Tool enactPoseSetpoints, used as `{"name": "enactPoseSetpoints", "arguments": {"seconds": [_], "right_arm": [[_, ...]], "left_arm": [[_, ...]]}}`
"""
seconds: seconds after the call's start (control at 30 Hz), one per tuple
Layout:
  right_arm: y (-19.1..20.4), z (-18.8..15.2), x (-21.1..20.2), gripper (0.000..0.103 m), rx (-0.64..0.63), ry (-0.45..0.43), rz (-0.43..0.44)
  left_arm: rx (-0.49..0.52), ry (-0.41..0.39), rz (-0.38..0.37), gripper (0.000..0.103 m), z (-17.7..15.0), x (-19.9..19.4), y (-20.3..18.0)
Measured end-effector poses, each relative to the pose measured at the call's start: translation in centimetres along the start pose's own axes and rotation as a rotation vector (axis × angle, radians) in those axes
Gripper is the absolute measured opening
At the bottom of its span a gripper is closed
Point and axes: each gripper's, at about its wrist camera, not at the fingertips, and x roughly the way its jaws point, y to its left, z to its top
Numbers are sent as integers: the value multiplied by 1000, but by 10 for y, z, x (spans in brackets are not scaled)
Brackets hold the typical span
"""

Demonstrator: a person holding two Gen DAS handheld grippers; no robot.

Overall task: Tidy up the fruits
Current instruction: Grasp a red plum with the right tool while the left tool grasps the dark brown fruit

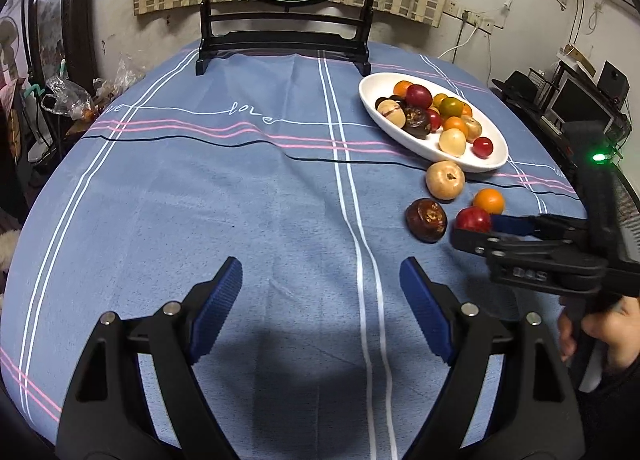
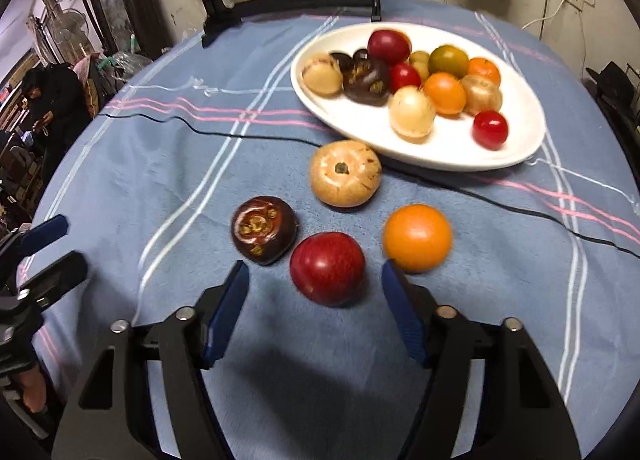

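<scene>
Four fruits lie loose on the blue cloth in front of a white oval plate (image 2: pixel 360 129) (image 1: pixel 396 133) that holds several more. They are a tan fruit (image 2: pixel 345 173) (image 1: pixel 445 179), a dark brown one (image 2: pixel 264 230) (image 1: pixel 426 219), an orange one (image 2: pixel 417 238) (image 1: pixel 489 200) and a red one (image 2: pixel 328 268) (image 1: pixel 472 217). My right gripper (image 2: pixel 314 272) (image 1: pixel 480 228) straddles the red fruit, and a gap shows on each side of it. My left gripper (image 1: pixel 320 266) (image 2: pixel 60 248) hovers open over bare cloth to the left of the fruits.
A dark wooden stand (image 1: pixel 284 39) with a round fish picture stands at the table's far edge. A person's hand (image 1: pixel 608 332) holds the right gripper. Bags and clutter (image 1: pixel 68 95) lie off the table's left, electronics (image 1: pixel 580 103) off its right. A person (image 2: pixel 52 99) stands far left.
</scene>
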Motion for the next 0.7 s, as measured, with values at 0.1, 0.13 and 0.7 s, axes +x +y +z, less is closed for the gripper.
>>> {"name": "enactPoseSetpoints", "arguments": {"seconds": [0.1, 0.13, 0.7], "right_arm": [[-2, 0, 4, 44, -2, -15, 5], [-4, -1, 2, 40, 0, -22, 9], [-65, -85, -72, 40, 115, -80, 14]], "left_arm": [[6, -1, 3, 83, 1, -1, -3], [11, -1, 4, 83, 1, -1, -4], [223, 90, -36, 88, 29, 77, -92]]}}
